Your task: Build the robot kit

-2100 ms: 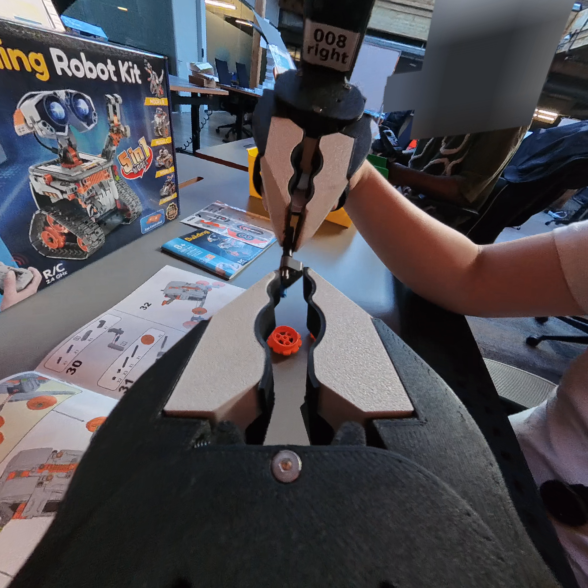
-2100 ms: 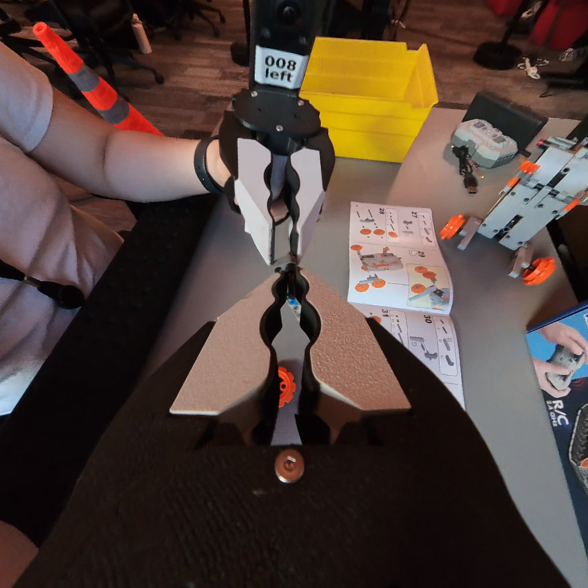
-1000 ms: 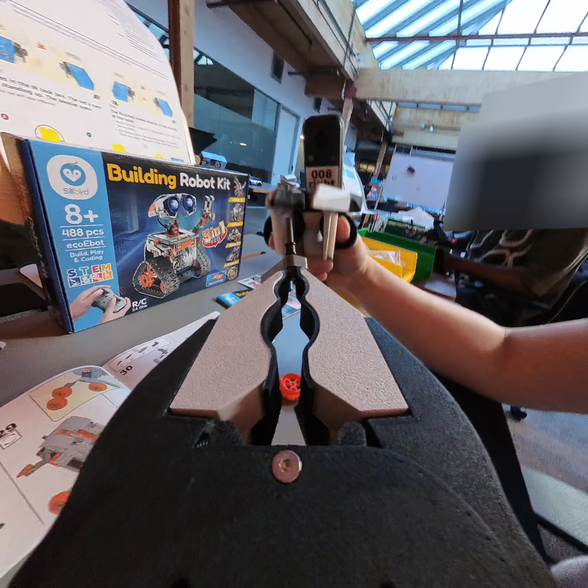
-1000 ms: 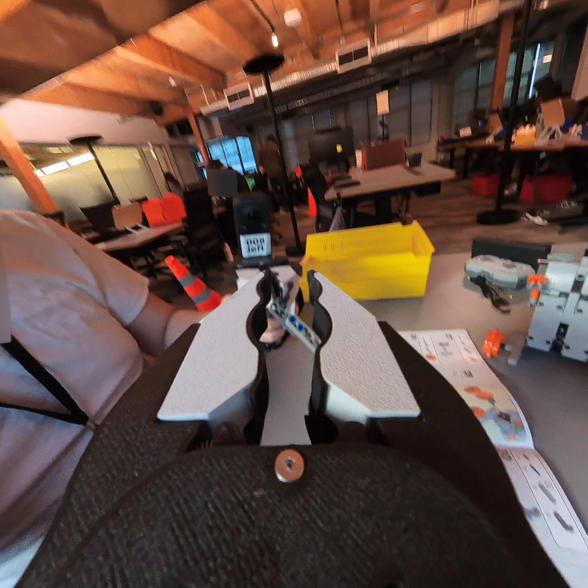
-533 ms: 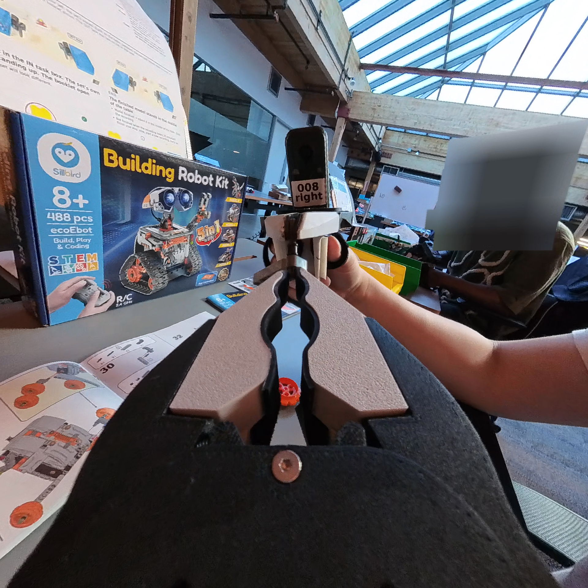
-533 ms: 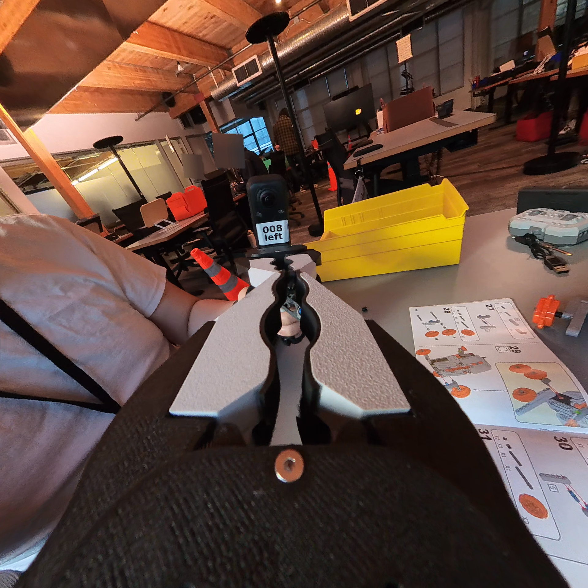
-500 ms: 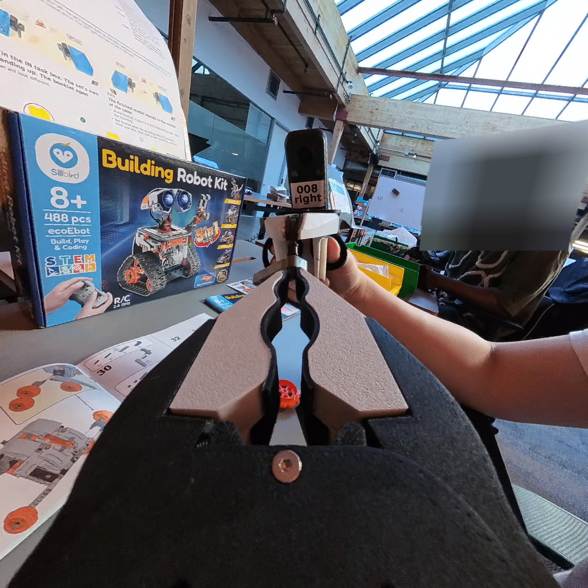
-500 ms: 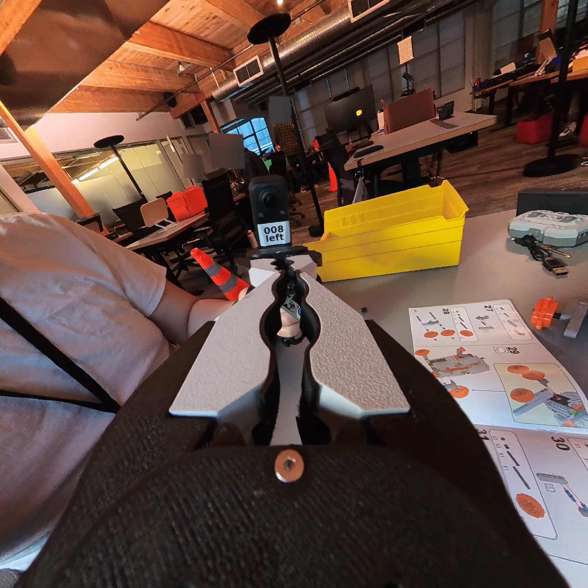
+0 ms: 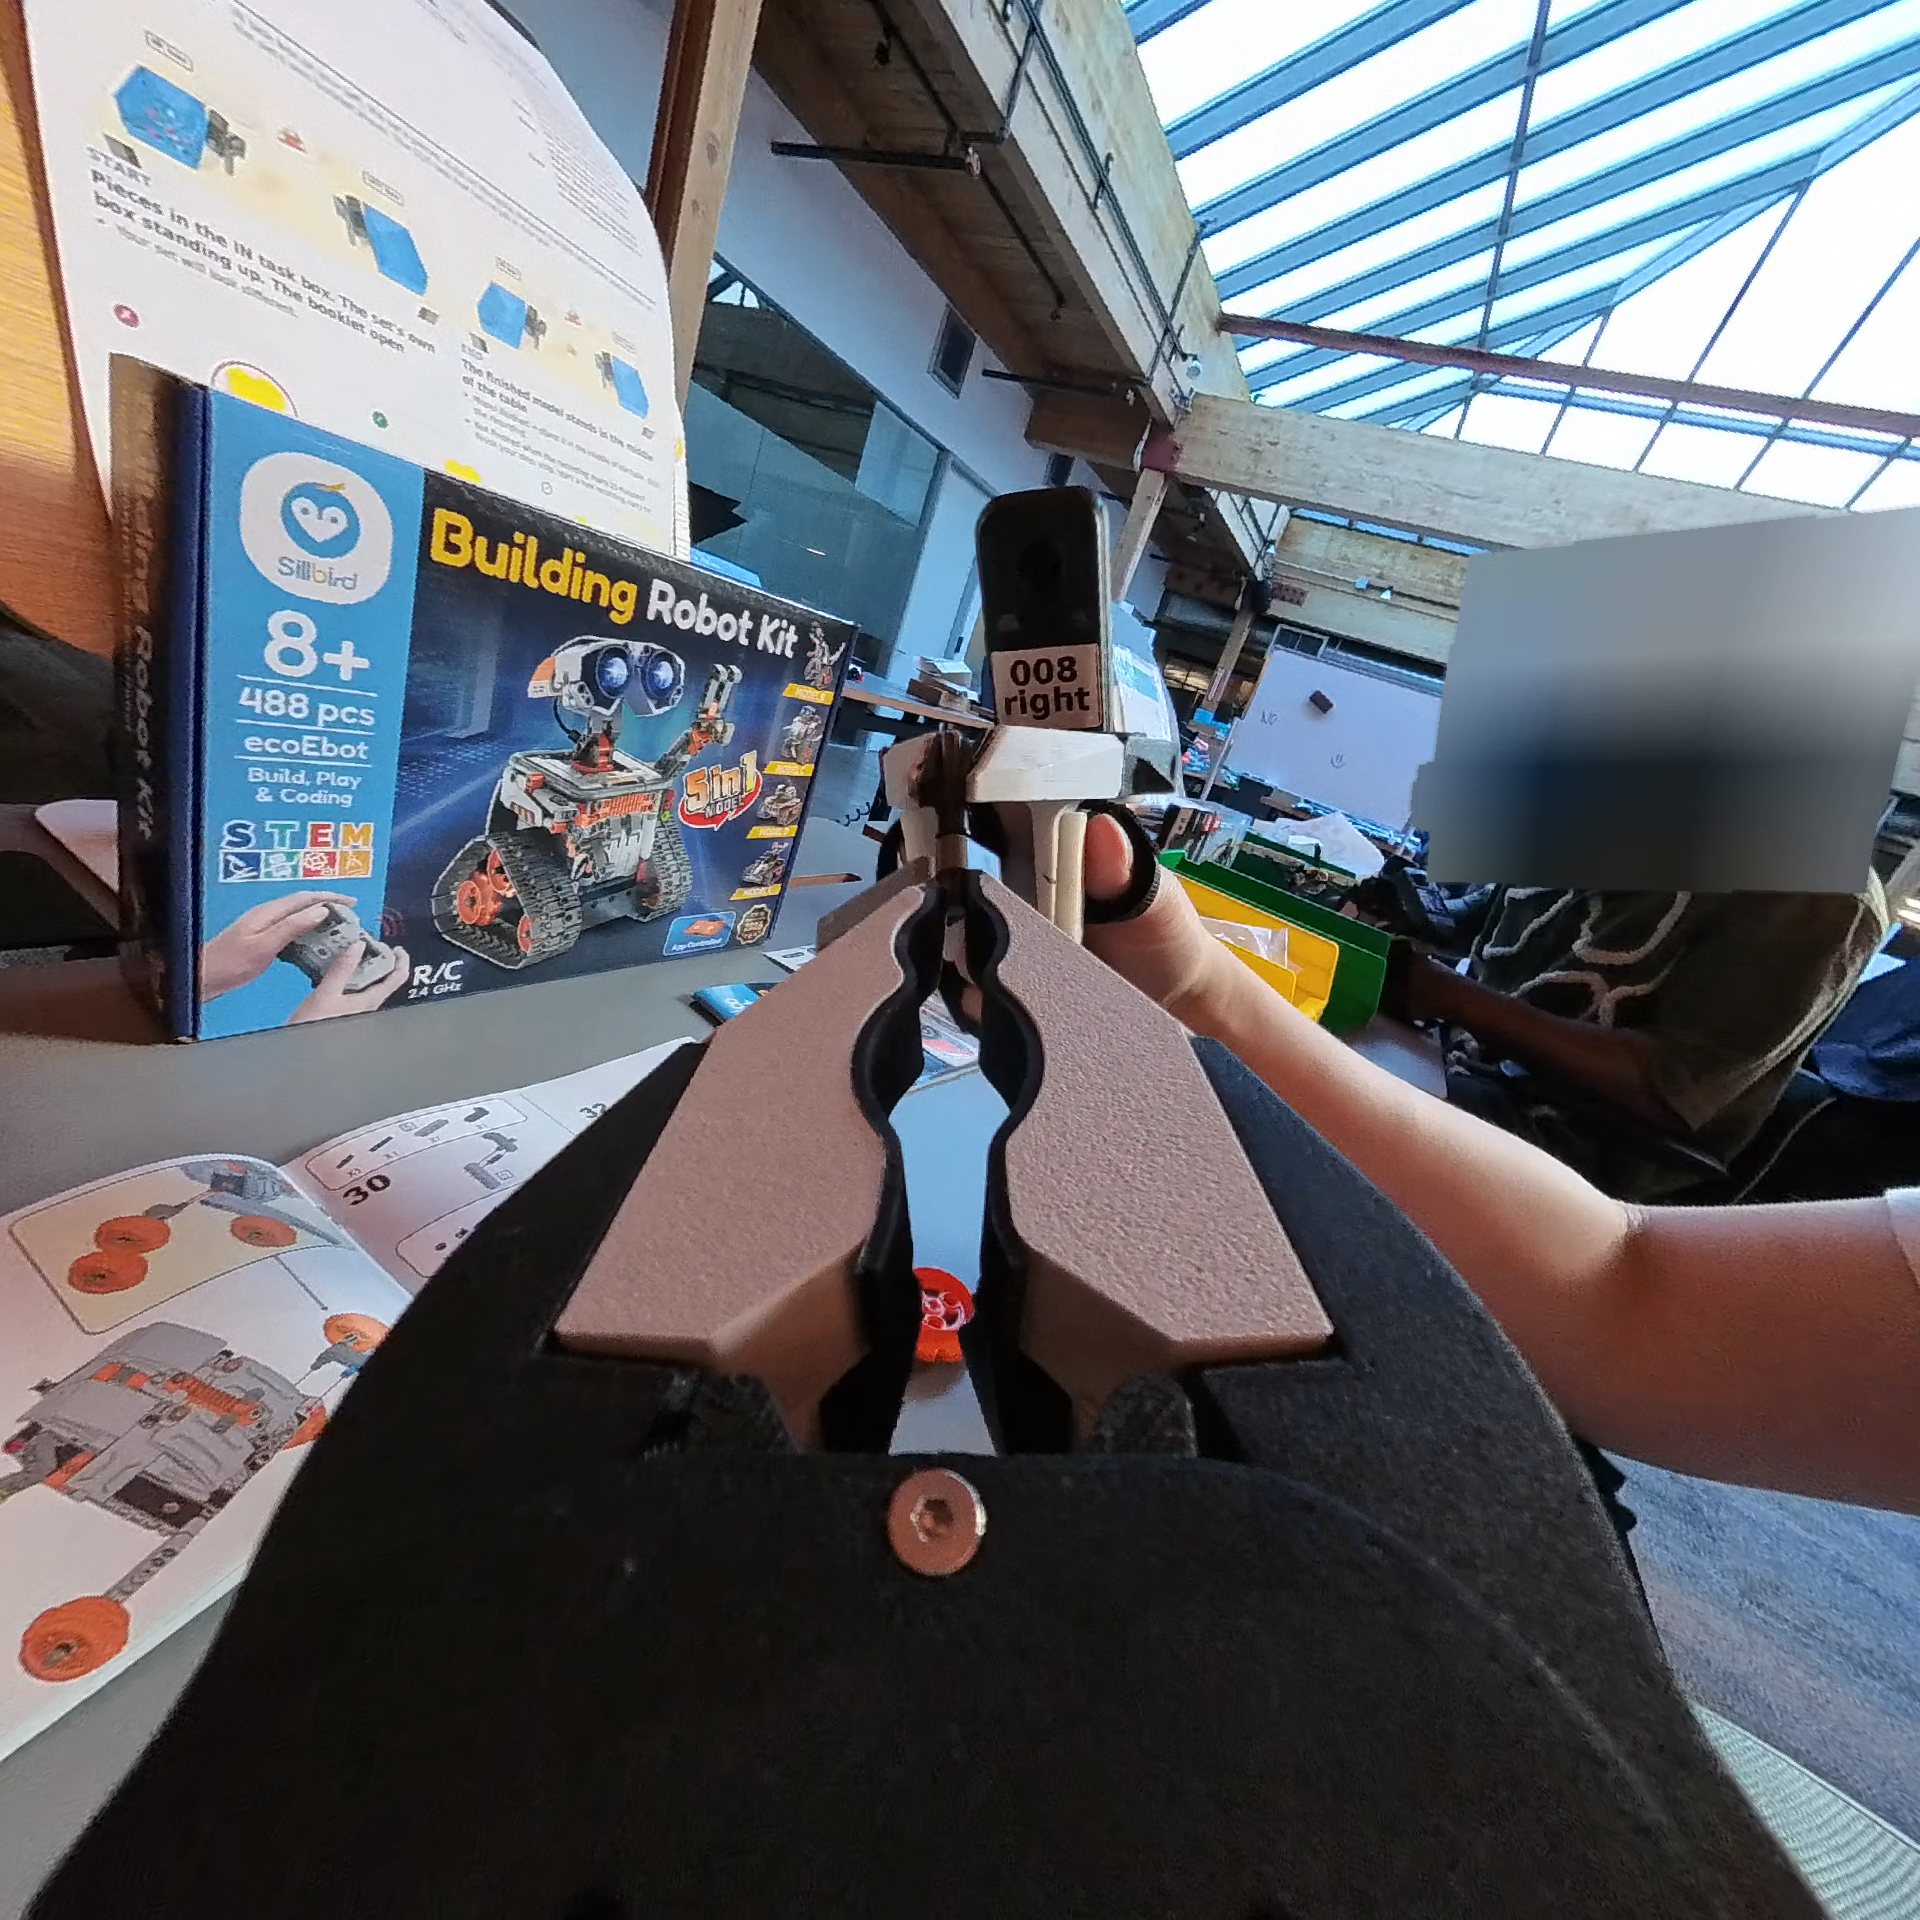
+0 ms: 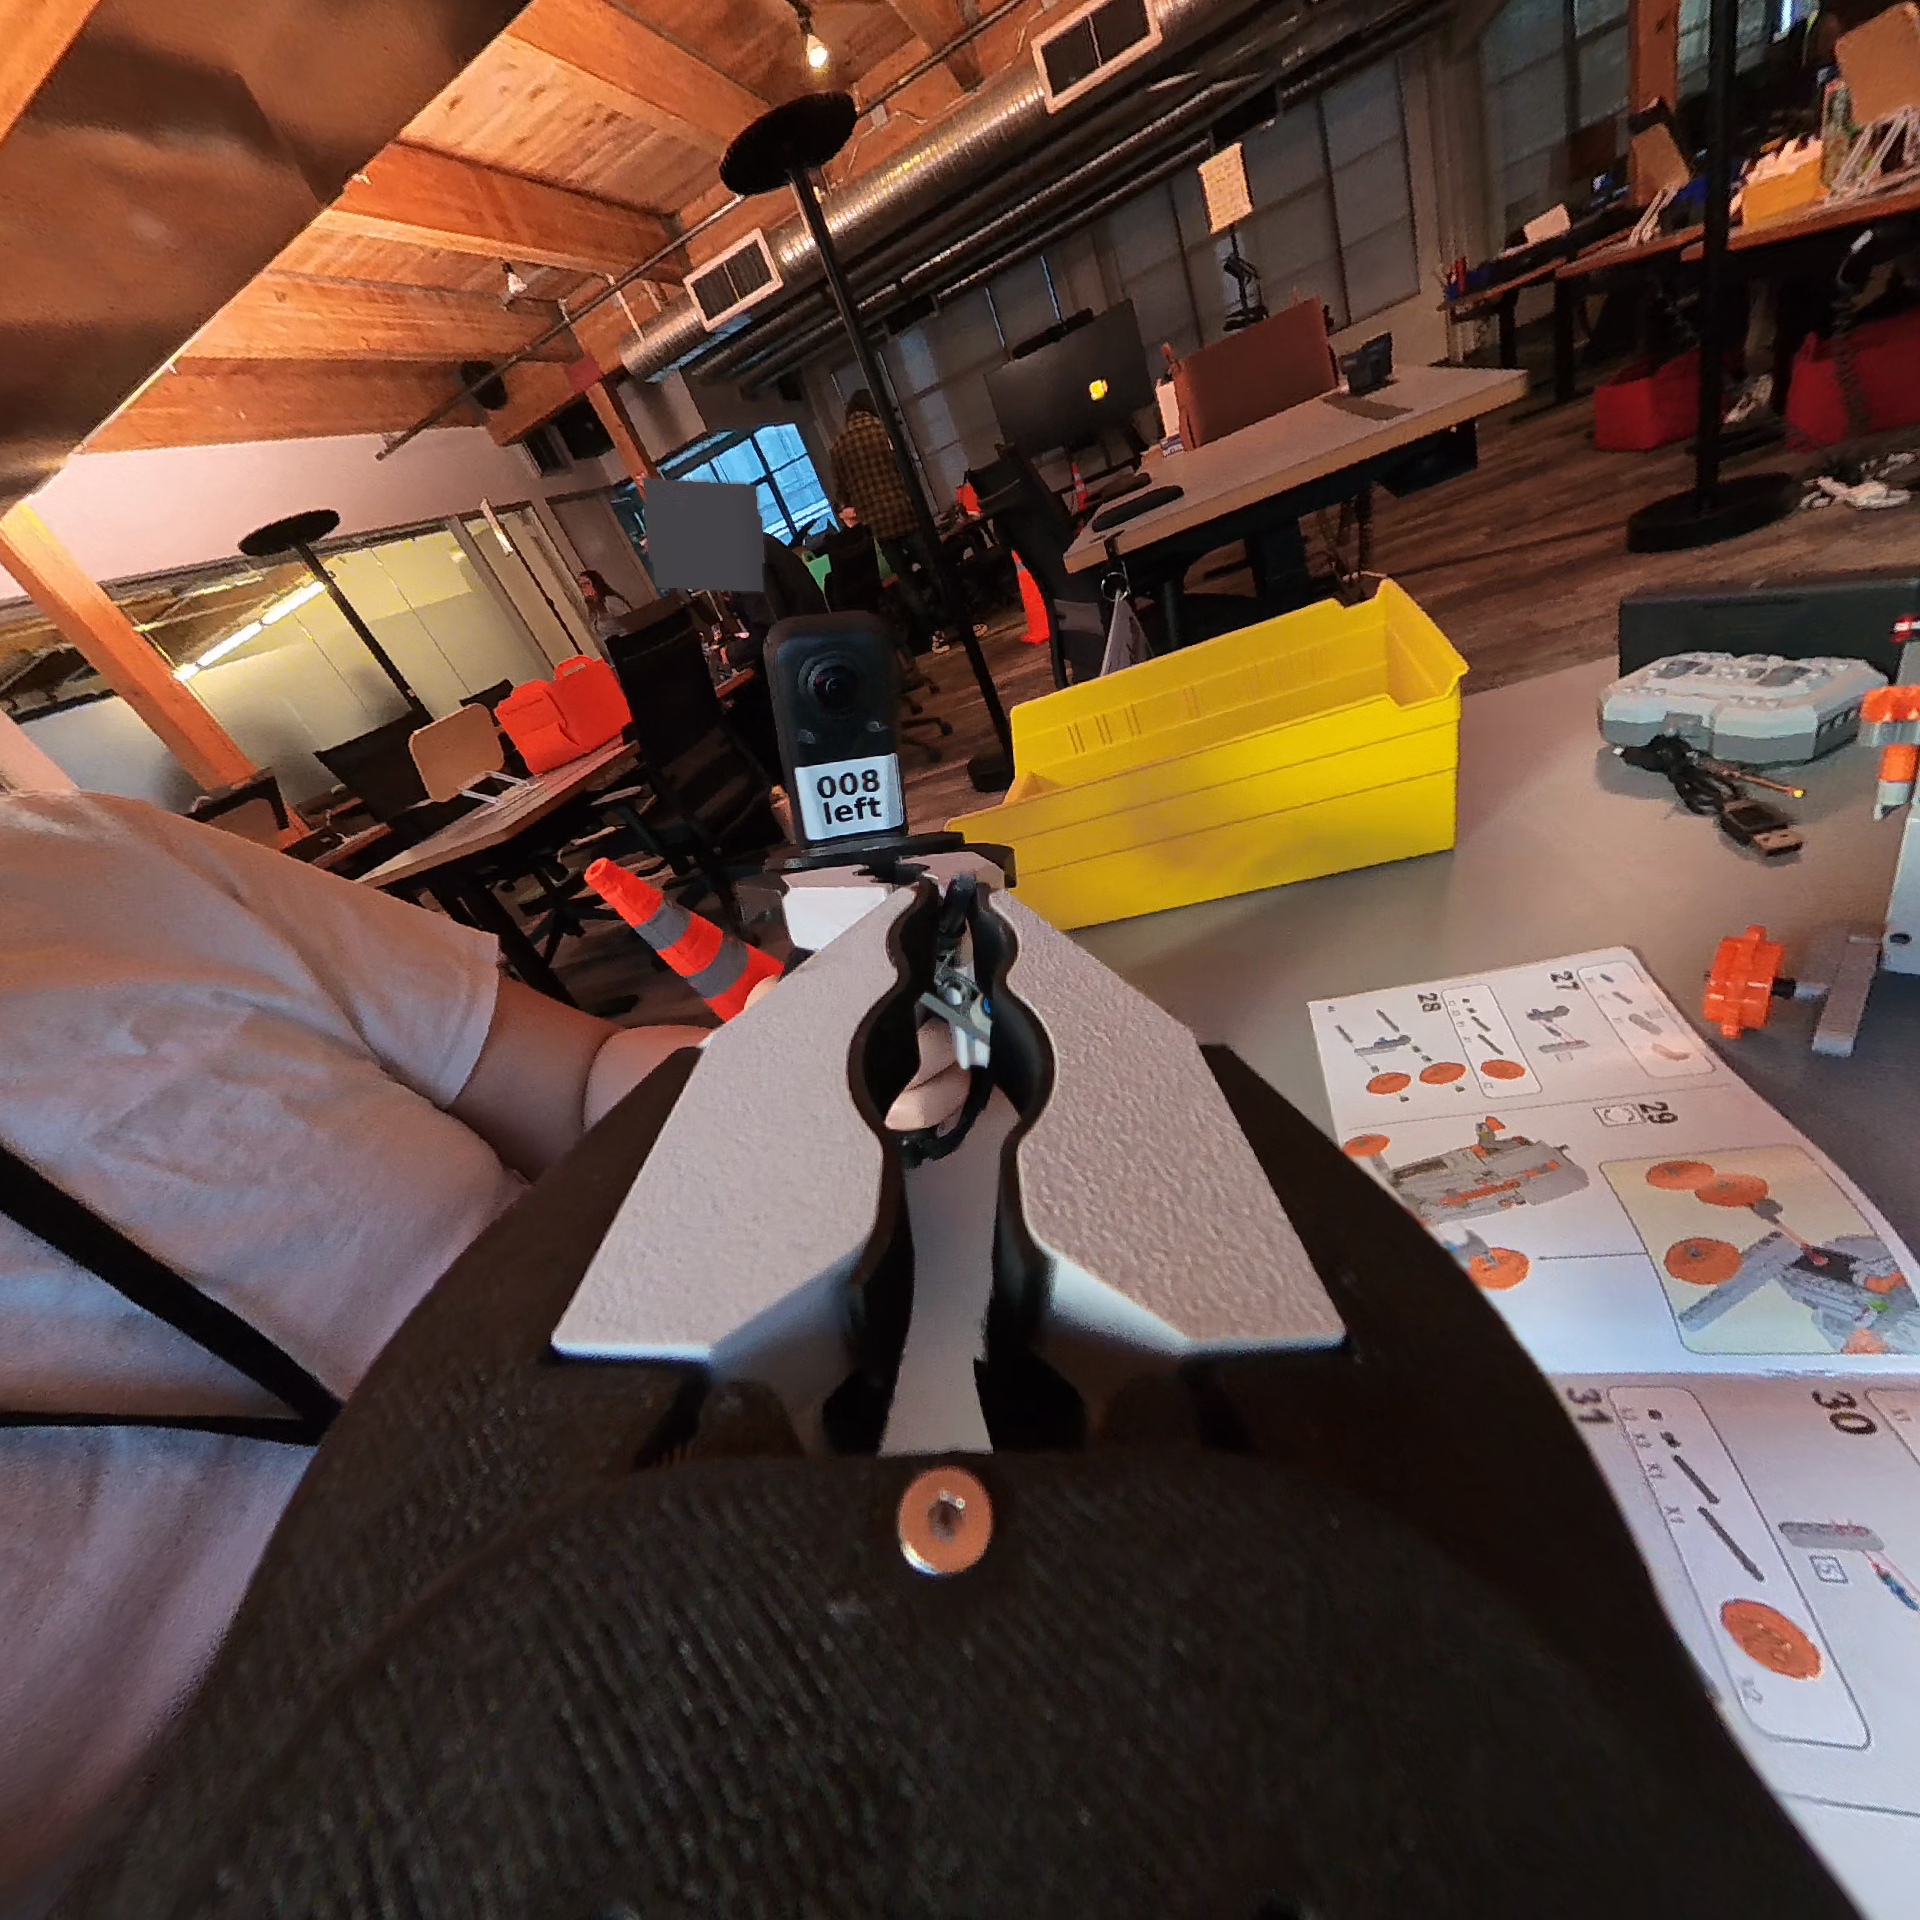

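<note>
Your left gripper [image 9: 948, 902] and right gripper [image 10: 951, 902] meet tip to tip, jaws of both pinching one small grey piece [image 10: 961, 1013], mostly hidden. An orange wheel [image 9: 938, 1325] on the worktop [image 9: 208, 1091] peeks half-hidden between your left jaws.

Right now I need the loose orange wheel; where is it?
Left wrist view: the wheel lies on the table, low between the left tool's fingers, right of the booklet.

Two grippers: left gripper [image 9: 951, 902], right gripper [image 10: 954, 902]. One kit box [image 9: 488, 769]. One open booklet [image 10: 1621, 1195]. One yellow bin [image 10: 1236, 748]. One grey controller [image 10: 1730, 707]. One loose orange wheel [image 9: 940, 1317]. One traffic cone [image 10: 686, 951].
</note>
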